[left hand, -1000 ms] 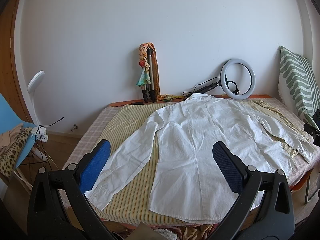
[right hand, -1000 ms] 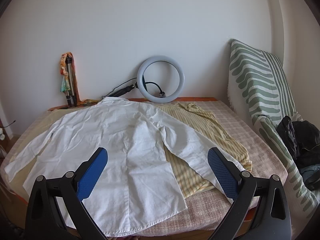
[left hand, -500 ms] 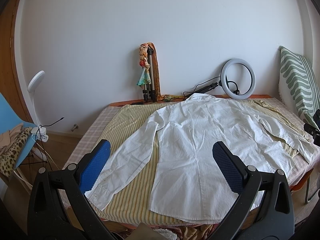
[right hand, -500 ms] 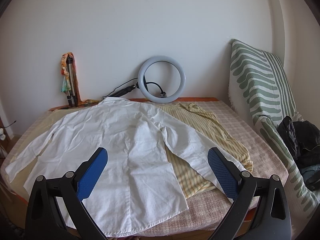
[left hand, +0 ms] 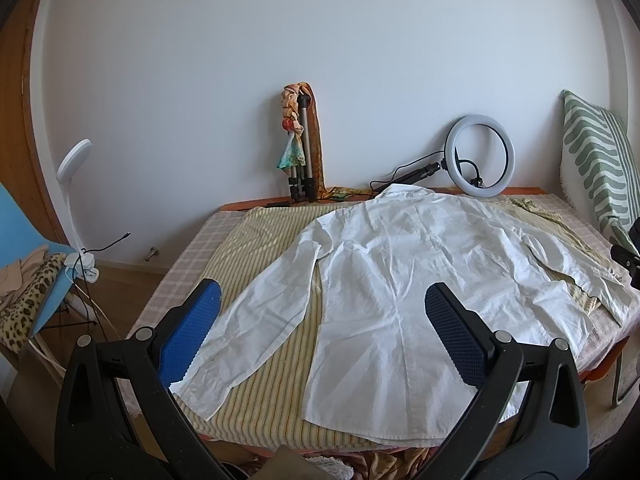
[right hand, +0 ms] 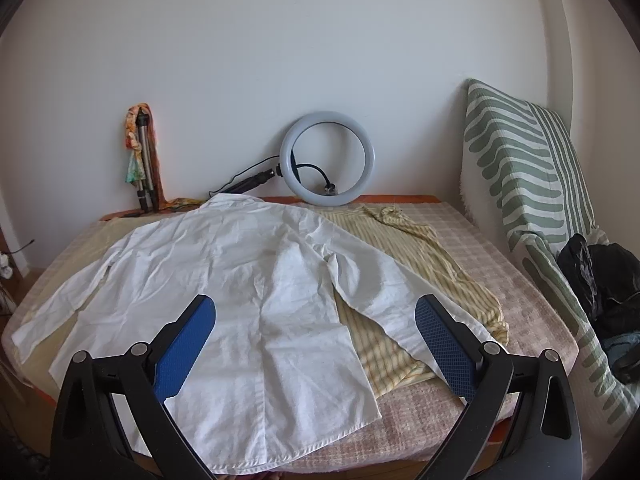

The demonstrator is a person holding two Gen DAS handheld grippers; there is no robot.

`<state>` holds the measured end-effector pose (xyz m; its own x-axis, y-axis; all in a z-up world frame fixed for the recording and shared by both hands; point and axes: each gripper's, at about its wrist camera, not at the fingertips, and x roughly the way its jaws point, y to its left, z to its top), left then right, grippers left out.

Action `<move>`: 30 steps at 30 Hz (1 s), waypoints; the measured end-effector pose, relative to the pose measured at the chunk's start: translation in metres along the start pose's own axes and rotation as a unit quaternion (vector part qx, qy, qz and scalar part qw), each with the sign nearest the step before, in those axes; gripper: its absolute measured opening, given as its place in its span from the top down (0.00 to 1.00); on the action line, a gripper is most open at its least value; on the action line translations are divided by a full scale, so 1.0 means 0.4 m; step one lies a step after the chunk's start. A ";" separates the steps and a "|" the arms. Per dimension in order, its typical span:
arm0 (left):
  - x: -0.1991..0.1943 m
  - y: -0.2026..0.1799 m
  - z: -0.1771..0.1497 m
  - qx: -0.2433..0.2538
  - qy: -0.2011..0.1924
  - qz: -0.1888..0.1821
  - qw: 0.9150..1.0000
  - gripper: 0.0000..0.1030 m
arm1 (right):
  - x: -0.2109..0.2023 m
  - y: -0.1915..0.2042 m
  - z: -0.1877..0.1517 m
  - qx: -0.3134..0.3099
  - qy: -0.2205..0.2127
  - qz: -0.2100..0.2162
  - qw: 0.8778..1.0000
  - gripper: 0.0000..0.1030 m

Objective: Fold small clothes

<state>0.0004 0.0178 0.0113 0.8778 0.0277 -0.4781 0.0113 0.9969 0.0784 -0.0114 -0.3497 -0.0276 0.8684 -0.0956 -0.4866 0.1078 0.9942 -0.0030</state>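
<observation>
White shirt [left hand: 400,280] [right hand: 224,280] lies spread flat, back side up, on the table [left hand: 188,248] [right hand: 520,280], collar toward the wall, hem toward the near edge. Thin woven cotton-like cloth, creased all over, long sleeves splayed out to both sides. Taking the shirt as landmark: under it sits a yellow striped garment [left hand: 264,240] [right hand: 432,280], fine lengthwise stripes, softer and rumpled, sticking out past both of the shirt's sides. Under that, a pink checked cover with a nubby weave drapes the table.

Behind the shirt's collar, against the wall, stands a ring light [left hand: 480,156] [right hand: 327,158], smooth white hoop with a black cable and arm. Further along the wall from the collar, a folded metal tripod [left hand: 304,148] [right hand: 144,160] with a patterned scarf wrapped on it. Off the shirt's right sleeve side, a green-and-white wavy-striped cushion [left hand: 596,168] [right hand: 520,160] leans upright, dark bundled clothes at its foot.

Left gripper [left hand: 320,320] hangs above the near edge, jaws spread wide, nothing between them; blue pads with a dimpled rubber texture on black plastic arms. It frames the shirt's left sleeve and lower body, not touching cloth. Right gripper [right hand: 316,328] likewise wide apart and empty, above the hem and right sleeve cuff area, clear of the fabric.
</observation>
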 end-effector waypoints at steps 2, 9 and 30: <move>0.005 -0.001 -0.006 0.000 0.001 0.003 1.000 0.00 | 0.000 0.002 0.001 0.000 0.000 0.002 1.000 0.03; 0.028 0.037 -0.020 -0.012 0.010 0.012 1.000 0.00 | 0.005 0.031 0.010 -0.005 -0.001 0.014 1.000 0.03; 0.342 0.287 -0.127 -0.016 0.150 -0.010 0.988 0.16 | 0.050 0.156 0.036 -0.032 0.000 0.093 0.995 0.03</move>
<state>0.0976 0.1396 -0.0895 0.6955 0.0247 -0.7181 0.0074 0.9991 0.0416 0.0198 -0.2902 -0.0250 0.8702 0.0904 -0.4844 -0.0863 0.9958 0.0307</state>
